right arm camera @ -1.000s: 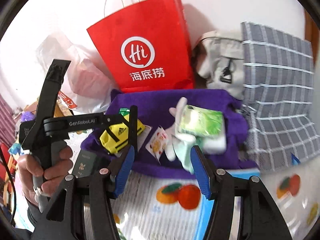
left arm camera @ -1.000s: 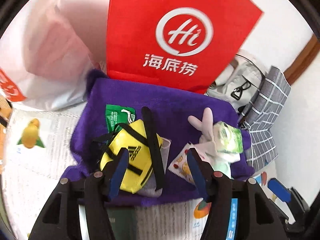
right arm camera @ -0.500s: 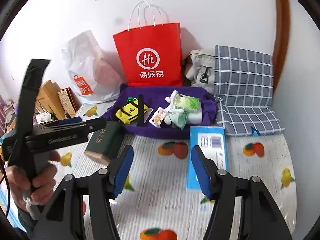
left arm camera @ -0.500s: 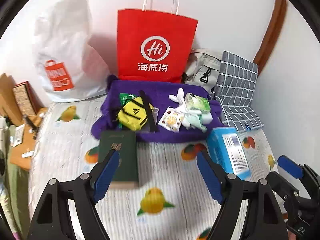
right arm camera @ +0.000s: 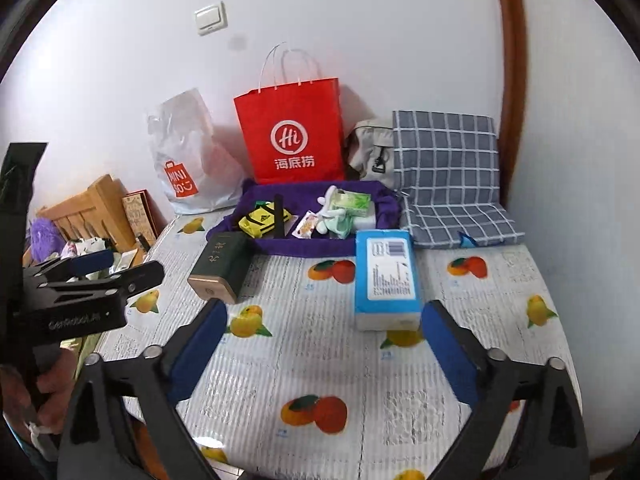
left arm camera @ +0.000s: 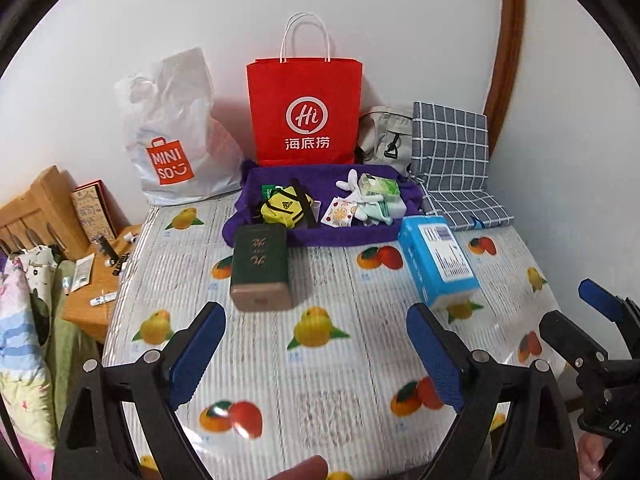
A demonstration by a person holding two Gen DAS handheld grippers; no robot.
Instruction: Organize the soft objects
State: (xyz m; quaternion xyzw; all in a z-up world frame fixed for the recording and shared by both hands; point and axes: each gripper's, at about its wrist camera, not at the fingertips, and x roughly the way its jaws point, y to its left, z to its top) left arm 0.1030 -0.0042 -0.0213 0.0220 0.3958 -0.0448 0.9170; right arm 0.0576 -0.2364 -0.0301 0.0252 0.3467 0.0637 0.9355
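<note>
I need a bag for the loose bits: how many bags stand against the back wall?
3: a white plastic bag on the left, a red paper bag in the middle, a beige bag to its right, partly hidden by a checked cushion.

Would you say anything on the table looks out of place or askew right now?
Mildly: the dark green box overlaps the front edge of the purple cloth, and the blue box lies askew beside it. Nothing looks spilled or damaged.
</note>
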